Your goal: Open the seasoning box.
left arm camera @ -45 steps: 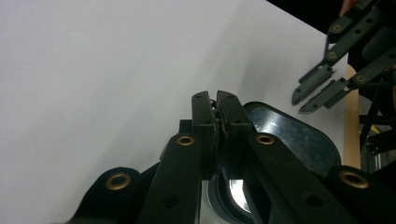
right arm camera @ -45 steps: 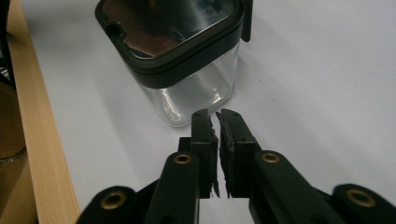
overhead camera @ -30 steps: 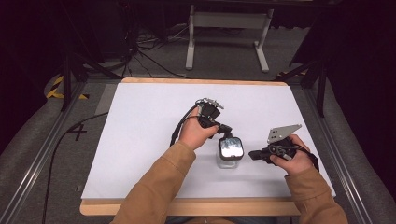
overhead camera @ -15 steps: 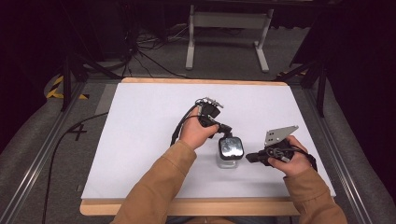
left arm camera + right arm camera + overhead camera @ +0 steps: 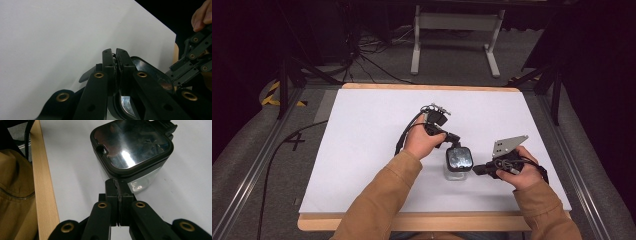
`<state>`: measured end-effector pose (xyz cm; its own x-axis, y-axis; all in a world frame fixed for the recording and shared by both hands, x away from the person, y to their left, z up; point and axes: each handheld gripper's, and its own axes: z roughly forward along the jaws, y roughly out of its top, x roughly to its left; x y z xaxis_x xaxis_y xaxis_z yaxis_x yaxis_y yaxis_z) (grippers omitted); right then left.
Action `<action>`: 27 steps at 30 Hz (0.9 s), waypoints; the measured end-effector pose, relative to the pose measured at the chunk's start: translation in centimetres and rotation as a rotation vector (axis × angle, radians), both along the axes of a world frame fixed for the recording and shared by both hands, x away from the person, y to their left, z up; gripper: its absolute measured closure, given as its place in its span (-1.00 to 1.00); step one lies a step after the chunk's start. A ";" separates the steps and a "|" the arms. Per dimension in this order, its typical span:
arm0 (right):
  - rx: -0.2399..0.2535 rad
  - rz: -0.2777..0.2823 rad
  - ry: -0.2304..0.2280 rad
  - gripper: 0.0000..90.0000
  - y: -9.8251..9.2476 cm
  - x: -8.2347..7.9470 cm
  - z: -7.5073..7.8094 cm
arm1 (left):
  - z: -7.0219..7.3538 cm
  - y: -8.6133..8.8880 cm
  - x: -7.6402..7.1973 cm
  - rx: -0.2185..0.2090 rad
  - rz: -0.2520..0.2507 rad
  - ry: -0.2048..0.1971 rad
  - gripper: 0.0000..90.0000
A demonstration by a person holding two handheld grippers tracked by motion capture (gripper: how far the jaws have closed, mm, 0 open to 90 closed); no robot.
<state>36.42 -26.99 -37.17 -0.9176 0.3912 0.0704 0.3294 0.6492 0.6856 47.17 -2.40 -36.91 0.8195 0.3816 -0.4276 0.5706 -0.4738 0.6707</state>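
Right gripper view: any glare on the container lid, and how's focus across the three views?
Right gripper view: bright glare streak on the glossy lid, the right gripper sharp. Left gripper view: the left gripper in focus, white table evenly lit. High view: soft overall, surroundings dark, reflection on the lid.

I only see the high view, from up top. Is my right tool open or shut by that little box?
Observer: Shut. In the right gripper view the right tool has its jaws together, tips at the rim of the glossy black lid.
Operator: What does the lid look like close up?
Observer: It has a small notch at one corner, and it sits on a clear square plastic container.
Operator: And my left tool?
Observer: Shut too. In the left gripper view the left tool has its jaws together beside the lid's edge. I cannot tell whether it pinches anything.
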 end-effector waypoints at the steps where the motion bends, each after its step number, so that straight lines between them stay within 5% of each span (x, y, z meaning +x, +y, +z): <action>1: 0.002 -0.001 -0.001 1.00 0.0 0.0 0.0 | 0.0 0.0 0.0 0.000 0.000 0.000 0.92; 12: 0.016 -0.004 -0.017 1.00 0.2 -0.1 0.2 | 0.0 0.0 0.0 -0.001 0.003 0.003 0.92; 27: 0.081 -0.032 -0.087 1.00 0.4 0.0 1.3 | 3.2 2.5 -2.9 -0.039 0.011 -0.139 0.83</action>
<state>36.40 -26.55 -35.88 -0.9089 0.4163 0.0240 0.2861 0.5808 0.7621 44.26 0.07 -33.71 0.8679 0.3758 -0.3249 0.4756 -0.4399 0.7617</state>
